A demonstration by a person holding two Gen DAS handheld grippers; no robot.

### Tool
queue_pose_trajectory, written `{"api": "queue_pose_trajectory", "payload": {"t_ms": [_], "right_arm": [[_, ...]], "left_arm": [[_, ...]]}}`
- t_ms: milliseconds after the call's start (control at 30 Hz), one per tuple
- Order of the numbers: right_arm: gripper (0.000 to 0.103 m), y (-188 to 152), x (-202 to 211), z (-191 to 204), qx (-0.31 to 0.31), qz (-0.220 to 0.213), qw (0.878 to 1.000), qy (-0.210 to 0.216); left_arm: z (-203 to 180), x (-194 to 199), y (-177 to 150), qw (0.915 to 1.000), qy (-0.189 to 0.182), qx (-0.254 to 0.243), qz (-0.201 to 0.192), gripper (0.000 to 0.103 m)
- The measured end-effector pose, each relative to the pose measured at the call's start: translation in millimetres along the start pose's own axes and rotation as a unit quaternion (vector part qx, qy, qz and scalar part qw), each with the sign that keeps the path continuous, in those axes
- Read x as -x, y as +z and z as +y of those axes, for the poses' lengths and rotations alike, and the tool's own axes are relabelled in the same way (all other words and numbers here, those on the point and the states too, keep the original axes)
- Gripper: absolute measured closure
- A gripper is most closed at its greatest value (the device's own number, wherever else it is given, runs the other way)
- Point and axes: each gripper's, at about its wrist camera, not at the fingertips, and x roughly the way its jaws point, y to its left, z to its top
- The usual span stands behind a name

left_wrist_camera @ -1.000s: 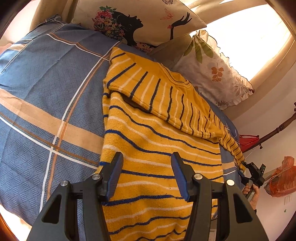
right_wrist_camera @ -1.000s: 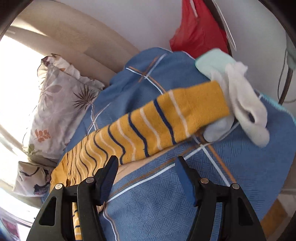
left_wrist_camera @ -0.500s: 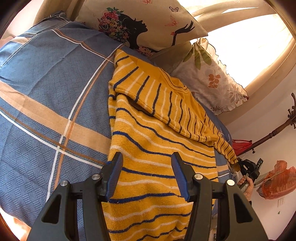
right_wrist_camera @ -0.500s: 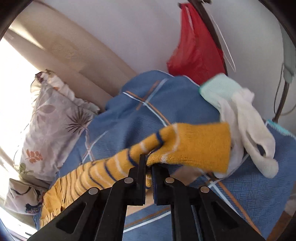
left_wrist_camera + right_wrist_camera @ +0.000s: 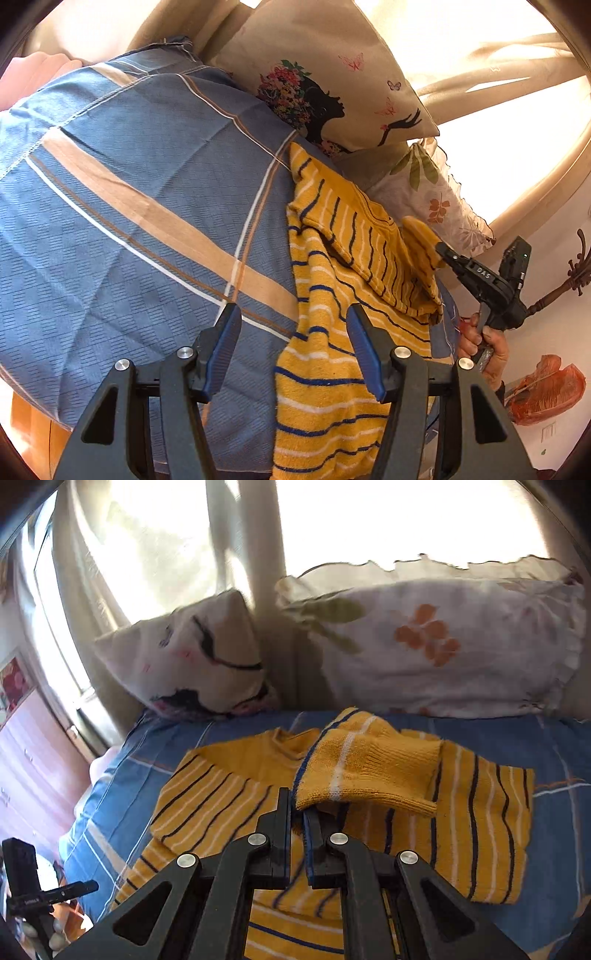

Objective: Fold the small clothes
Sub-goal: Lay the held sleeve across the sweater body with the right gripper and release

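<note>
A yellow sweater (image 5: 332,387) with blue and white stripes lies flat on the blue plaid bed cover (image 5: 129,221). My right gripper (image 5: 297,805) is shut on the sweater's sleeve cuff (image 5: 369,771) and holds it lifted over the sweater's chest (image 5: 480,830), near the collar. In the left wrist view that gripper (image 5: 441,248) shows at the right with a person's hand (image 5: 480,339) on its handle. My left gripper (image 5: 293,314) hovers above the sweater's lower left edge. Its jaws are opening, and that edge lies below the gap, untouched by the pads.
Two pillows lean against the curtained window at the head of the bed, a printed one (image 5: 332,74) and a floral one (image 5: 436,199). An orange bag (image 5: 543,387) and a wooden coat stand (image 5: 554,295) are by the wall at right. Pink drawers (image 5: 22,760) stand at left.
My right gripper closed on the sleeve cuff and swung it from beside the white socks over onto the sweater's body. My left gripper slid towards the sweater's left edge and its jaws widened slightly.
</note>
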Motion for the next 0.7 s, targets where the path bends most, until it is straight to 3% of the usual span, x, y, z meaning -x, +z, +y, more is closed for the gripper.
{"api": "queue_pose_trajectory", "payload": {"t_ms": [100, 233, 300, 367, 433, 533, 633, 700], "right_arm": [[0.097, -10, -57, 54, 0.049, 0.049, 0.997, 0.032], [0.096, -35, -105, 95, 0.115, 0.086, 0.989, 0.026], [0.093, -44, -117, 109, 0.154, 0.085, 0.984, 0.001], [0.084, -53, -127, 124, 0.198, 0.082, 0.977, -0.015], [0.055, -61, -129, 137, 0.231, 0.083, 0.969, -0.004], [0.036, -76, -128, 169, 0.308, 0.066, 0.949, -0.007], [0.034, -92, -129, 199, 0.373, 0.075, 0.925, 0.018], [0.031, -99, -131, 212, 0.389, 0.088, 0.916, 0.035]], "left_arm": [[12, 10, 0, 0.9998, 0.009, 0.009, -0.013, 0.044], [27, 15, 0, 0.9997, 0.013, 0.015, -0.017, 0.044], [33, 13, 0, 0.9996, 0.012, 0.02, -0.014, 0.044], [37, 10, 1, 0.9995, 0.009, 0.026, -0.011, 0.044], [39, 8, 1, 0.9996, 0.006, 0.027, -0.009, 0.044], [39, 7, 1, 0.9996, 0.003, 0.027, -0.009, 0.044], [42, 12, 1, 0.9993, 0.002, 0.033, -0.016, 0.044], [43, 17, 2, 0.9991, 0.009, 0.034, -0.022, 0.044]]}}
